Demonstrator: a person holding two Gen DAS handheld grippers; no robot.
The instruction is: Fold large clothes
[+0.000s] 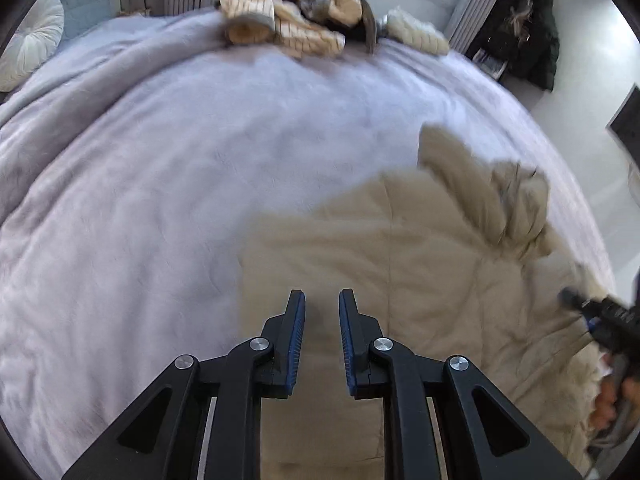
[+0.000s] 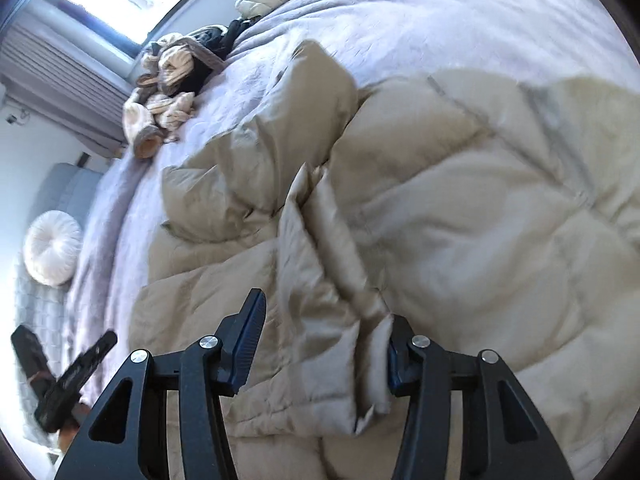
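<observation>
A large beige quilted coat (image 1: 420, 248) lies spread on the bed's lilac blanket (image 1: 160, 160), with a sleeve or flap sticking up at its far side. My left gripper (image 1: 322, 300) hovers over the coat's left edge; its jaws stand a narrow gap apart with nothing between them. In the right wrist view the coat (image 2: 460, 200) fills the frame, rumpled. My right gripper (image 2: 326, 308) stands wide, and a raised fold of the coat lies between the jaws, against the right finger only. Each gripper shows in the other's view: the right (image 1: 600, 312), the left (image 2: 80, 364).
A heap of striped cream and grey clothes (image 1: 296, 16) lies at the bed's far edge, with a cream padded garment (image 1: 416, 32) beside it. A round white cushion (image 1: 32, 40) rests at the far left. Dark clothing (image 1: 520, 40) hangs by the wall at the right.
</observation>
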